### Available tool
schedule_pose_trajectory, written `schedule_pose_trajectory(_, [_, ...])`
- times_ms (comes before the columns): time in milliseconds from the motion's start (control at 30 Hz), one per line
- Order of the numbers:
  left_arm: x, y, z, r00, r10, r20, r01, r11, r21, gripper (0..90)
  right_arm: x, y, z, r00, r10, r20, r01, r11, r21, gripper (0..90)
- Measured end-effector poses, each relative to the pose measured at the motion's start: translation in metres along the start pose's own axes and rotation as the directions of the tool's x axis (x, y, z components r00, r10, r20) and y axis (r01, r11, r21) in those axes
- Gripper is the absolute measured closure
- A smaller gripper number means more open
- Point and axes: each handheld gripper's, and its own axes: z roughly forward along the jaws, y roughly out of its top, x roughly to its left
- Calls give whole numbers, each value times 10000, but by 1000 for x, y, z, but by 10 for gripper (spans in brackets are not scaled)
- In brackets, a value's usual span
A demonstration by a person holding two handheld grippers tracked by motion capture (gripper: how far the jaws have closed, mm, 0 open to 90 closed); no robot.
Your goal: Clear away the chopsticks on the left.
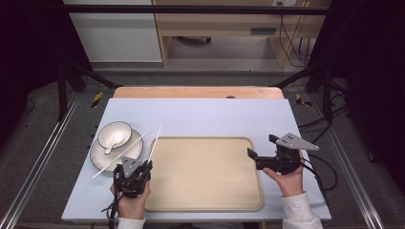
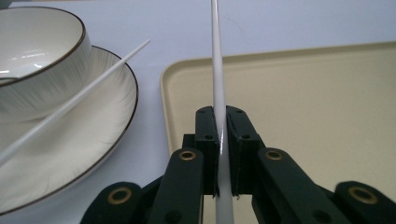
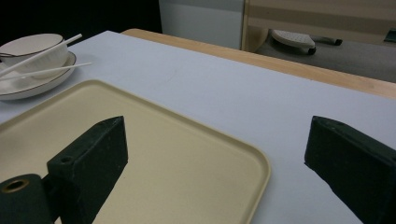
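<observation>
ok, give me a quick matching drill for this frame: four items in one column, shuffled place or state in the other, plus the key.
Items
1. left gripper
2. right gripper
3. bowl
4. tray

Place or state
A. sits on the plate
B. open, nothing between its fingers
C. bare, in the middle of the table
D. shut on a white chopstick

Pairs: 1-D, 2-B, 3-A, 4-C

The other chopstick lies across the plate's rim beside the bowl.
</observation>
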Motion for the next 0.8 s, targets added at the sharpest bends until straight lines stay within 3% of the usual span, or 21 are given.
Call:
schedule_pose_trajectory(167, [-6,-13,6,9992,-400,-24,401,9992,82,844,0,0,1,10000,-25,-17,25,10000,4,64])
schedule_pose_trajectory(400, [-12,-28,16,9988,-433,-226,443,9980,462,844,1,-1,3,10000,-48,-35,48,9999,101,64])
schedule_pose_trajectory(800, [-8,-34,27,9966,-621,-533,674,9923,1040,844,2,-3,6,9999,-130,-52,131,9997,195,64])
